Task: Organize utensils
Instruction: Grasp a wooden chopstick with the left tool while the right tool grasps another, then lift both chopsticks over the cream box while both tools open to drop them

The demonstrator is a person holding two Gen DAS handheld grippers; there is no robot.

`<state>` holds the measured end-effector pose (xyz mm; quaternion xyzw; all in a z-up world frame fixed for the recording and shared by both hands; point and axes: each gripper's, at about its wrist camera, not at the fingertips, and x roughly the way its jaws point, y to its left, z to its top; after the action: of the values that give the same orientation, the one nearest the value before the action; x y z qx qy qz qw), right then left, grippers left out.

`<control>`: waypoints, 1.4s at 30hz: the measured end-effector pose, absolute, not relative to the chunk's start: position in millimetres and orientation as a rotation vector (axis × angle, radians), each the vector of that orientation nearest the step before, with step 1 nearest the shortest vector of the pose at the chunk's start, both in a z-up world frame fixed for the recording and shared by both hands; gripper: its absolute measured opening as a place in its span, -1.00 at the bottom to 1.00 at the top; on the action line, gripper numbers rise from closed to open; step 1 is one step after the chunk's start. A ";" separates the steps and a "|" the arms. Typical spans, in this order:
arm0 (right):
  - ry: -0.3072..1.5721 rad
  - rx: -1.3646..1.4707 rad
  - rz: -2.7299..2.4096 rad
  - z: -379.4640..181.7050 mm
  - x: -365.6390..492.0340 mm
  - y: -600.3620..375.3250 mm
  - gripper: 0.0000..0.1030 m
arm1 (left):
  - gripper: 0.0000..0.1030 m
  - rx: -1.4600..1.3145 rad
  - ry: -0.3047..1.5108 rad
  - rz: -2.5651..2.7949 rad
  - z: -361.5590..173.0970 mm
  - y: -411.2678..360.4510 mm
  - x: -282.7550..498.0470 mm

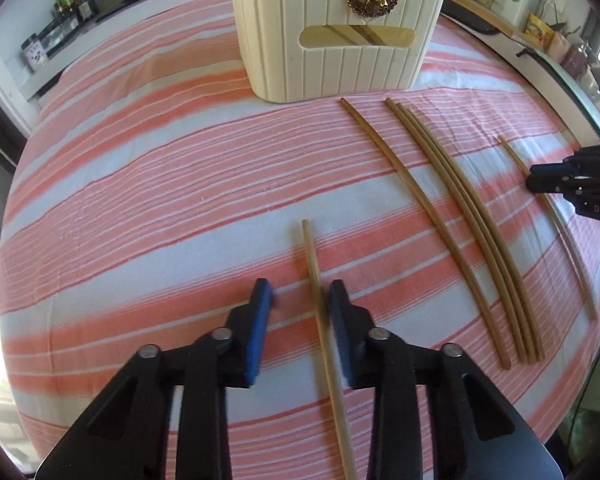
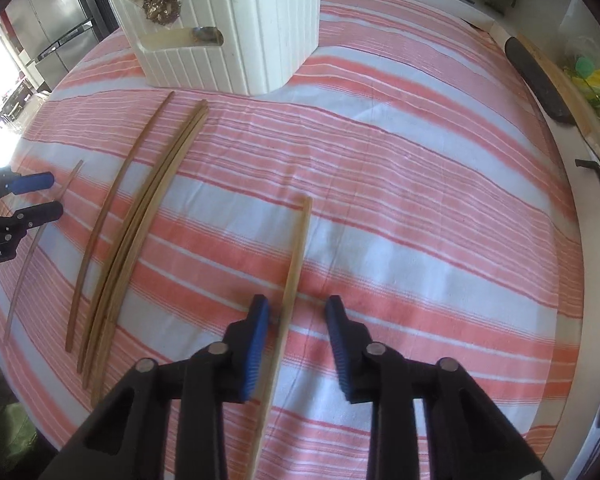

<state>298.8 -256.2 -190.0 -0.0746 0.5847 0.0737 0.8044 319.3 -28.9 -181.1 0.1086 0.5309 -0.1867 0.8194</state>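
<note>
On the worktop's pink-and-white striped cloth (image 1: 148, 208), the left claw (image 1: 300, 300) stands released astride a thin wooden chopstick (image 1: 318, 296) that touches only its right pad. The right claw (image 2: 296, 312), also unclenched, straddles another wooden chopstick (image 2: 296, 256) beside its left pad. Four more chopsticks (image 1: 452, 216) lie between them, near the cream ribbed utensil holder (image 1: 332, 64).

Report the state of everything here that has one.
Left gripper: jaws open, straddling a chopstick.
Right gripper: jaws open, straddling a second chopstick.
Four loose chopsticks: lying flat on the tablecloth.
Utensil holder: upright, utensils inside.
</note>
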 end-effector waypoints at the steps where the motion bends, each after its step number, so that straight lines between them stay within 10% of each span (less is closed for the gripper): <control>1: 1.249 -0.154 0.153 -190.3 303.5 -255.5 -0.81 | -0.87 0.221 1.133 -0.406 -180.7 -31.6 321.4; 42: 0.385 -0.010 0.259 102.7 287.8 -229.4 -0.87 | -0.92 -0.189 0.289 -0.396 117.3 37.8 299.2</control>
<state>287.8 -229.4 102.7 -0.0050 0.1906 0.1284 0.9732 299.2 37.8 117.3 -0.0933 0.1430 -0.1957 0.9657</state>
